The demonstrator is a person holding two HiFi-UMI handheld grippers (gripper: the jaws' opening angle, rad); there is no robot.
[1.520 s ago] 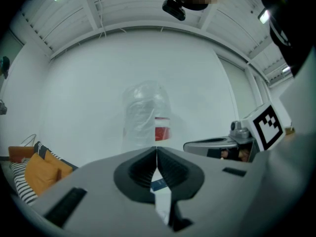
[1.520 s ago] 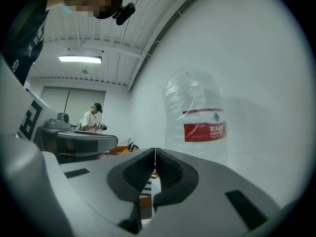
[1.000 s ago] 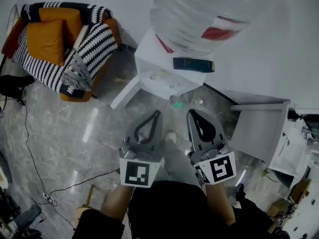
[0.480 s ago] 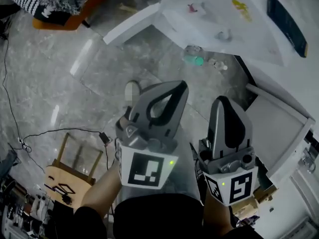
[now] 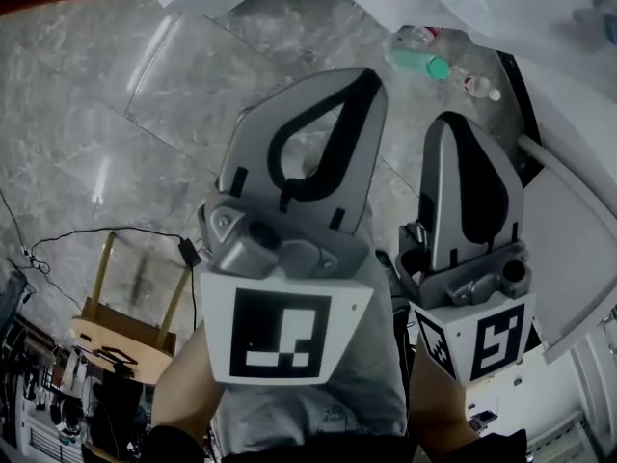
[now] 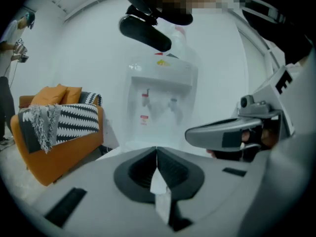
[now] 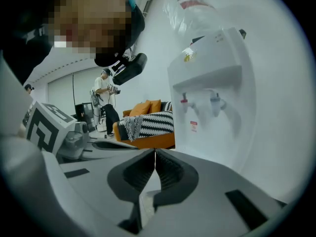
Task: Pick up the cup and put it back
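No cup can be made out in any view. My left gripper [image 5: 359, 77] and right gripper [image 5: 453, 123] are held side by side close under the head camera, over the grey marble floor. In the left gripper view the left gripper [image 6: 156, 150] has its jaws together with nothing between them. The right gripper [image 7: 155, 152] is shut and empty too. Both point toward a white water dispenser [image 6: 159, 95] [image 7: 212, 98] with two taps and a big bottle on top. Each gripper sees the other: the right gripper [image 6: 232, 135] and the left gripper [image 7: 52, 130].
A plastic bottle with a green cap [image 5: 422, 63] lies on the floor by the dispenser's base. A wooden stool [image 5: 125, 307] and cables are at the lower left, a white cabinet panel [image 5: 574, 249] at the right. An orange sofa with a striped blanket [image 6: 54, 127] stands left of the dispenser; a person [image 7: 106, 105] stands beyond.
Both grippers have sunk together and now fill much more of the head view. The head view has swung down, so the sofa and the dispenser's bottle have left it. Jaws stayed shut.
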